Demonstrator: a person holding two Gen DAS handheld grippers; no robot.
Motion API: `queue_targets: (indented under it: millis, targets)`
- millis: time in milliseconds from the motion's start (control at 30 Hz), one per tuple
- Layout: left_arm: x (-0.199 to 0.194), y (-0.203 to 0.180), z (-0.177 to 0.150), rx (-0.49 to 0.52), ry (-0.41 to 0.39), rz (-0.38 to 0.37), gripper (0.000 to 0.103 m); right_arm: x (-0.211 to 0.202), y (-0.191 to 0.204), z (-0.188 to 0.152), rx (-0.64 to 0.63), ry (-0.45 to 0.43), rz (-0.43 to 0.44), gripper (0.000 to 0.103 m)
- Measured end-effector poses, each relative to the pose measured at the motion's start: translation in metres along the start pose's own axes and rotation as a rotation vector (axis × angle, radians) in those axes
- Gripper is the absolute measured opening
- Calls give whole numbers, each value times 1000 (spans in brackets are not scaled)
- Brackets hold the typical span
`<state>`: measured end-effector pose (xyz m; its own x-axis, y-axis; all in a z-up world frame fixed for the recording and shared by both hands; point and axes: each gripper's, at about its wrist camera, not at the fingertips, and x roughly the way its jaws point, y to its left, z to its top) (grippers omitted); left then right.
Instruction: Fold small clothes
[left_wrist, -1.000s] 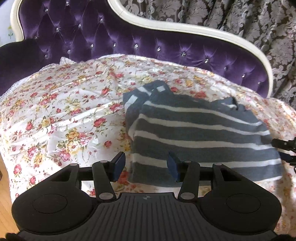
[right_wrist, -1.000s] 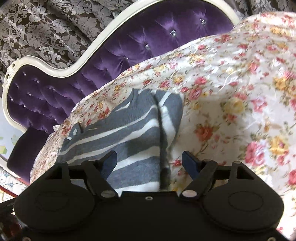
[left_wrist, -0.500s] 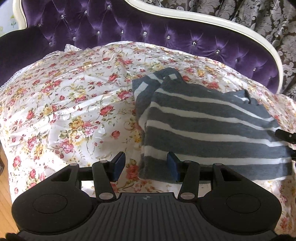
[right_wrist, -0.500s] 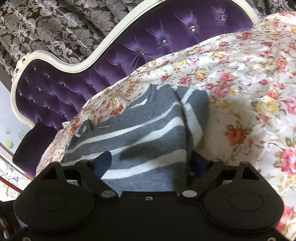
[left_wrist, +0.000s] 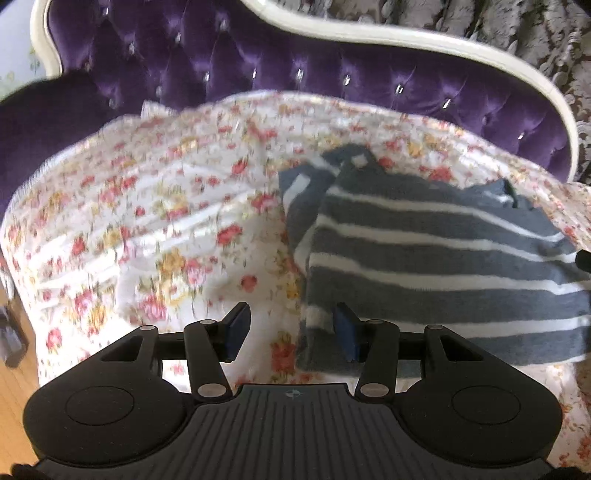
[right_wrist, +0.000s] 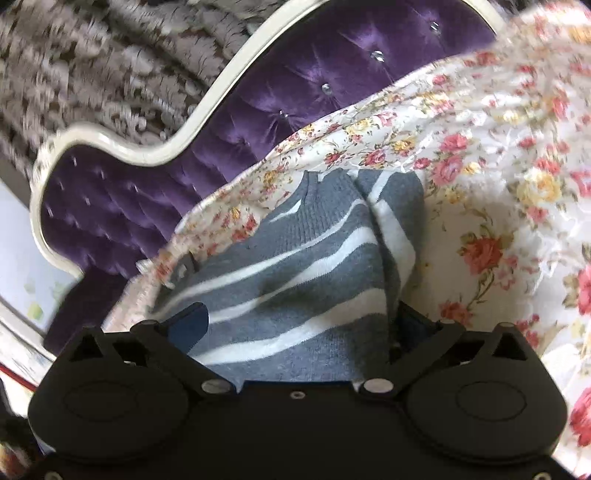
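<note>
Left wrist view: my left gripper (left_wrist: 290, 334) is spread wide and holds nothing. Its two blue-padded fingers (left_wrist: 236, 330) hover over the near edge of the flowered sheet (left_wrist: 155, 236). The striped sweater (left_wrist: 436, 273), grey with white bands, lies folded on this sheet, ahead and to the right of the gripper. The sweater's near left corner sits between the fingers, close to the right one; I cannot tell whether that finger touches the knit. A folded sleeve shows at the sweater's far left corner. The neckline lies at the far right corner. This view is blurred, mostly on the left side of the sheet.

Right wrist view: my right gripper (right_wrist: 303, 325) is also spread wide. The sweater (right_wrist: 295, 273) fills the gap between its fingers, and the hem runs under the gripper body. The left finger (right_wrist: 192, 319) lies over the grey knit. The right finger sits just past the sweater's folded side edge and is mostly hidden by it. I cannot tell whether either pad presses on the cloth. The folded sleeve runs along the sweater's right edge, away from the gripper.

The sheet covers a sofa (right_wrist: 295, 92) with a tufted purple back and a white frame. A patterned curtain (right_wrist: 110, 66) hangs behind the sofa.
</note>
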<state>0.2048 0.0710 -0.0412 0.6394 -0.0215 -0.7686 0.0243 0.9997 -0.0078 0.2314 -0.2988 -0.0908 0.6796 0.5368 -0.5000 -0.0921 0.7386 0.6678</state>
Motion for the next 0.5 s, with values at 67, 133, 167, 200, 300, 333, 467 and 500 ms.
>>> queue_targets:
  millis: [67,133,167,200,300,333,467,500]
  targets:
    - [-4,0,0,2,-42,-31,48,-2,-9,2,66,-2,37,103]
    - [-6,2,1,-12,-66,-86,48,-3,-16,5,109,5,66,103]
    - [-6,3,1,-22,-65,-109,48,-3,-17,6,116,10,72,103]
    - [-4,3,2,-33,-56,-131,48,-3,-16,6,113,14,74,103]
    - [3,-2,3,-25,-34,-138,48,-1,-13,4,79,18,74,103]
    - [6,-4,4,-15,-31,-129,48,-1,-12,3,62,26,81,103]
    - [23,-5,3,-21,25,-124,48,1,-9,4,16,53,94,103]
    - [27,-4,2,-30,42,-124,48,1,-9,4,12,55,94,102]
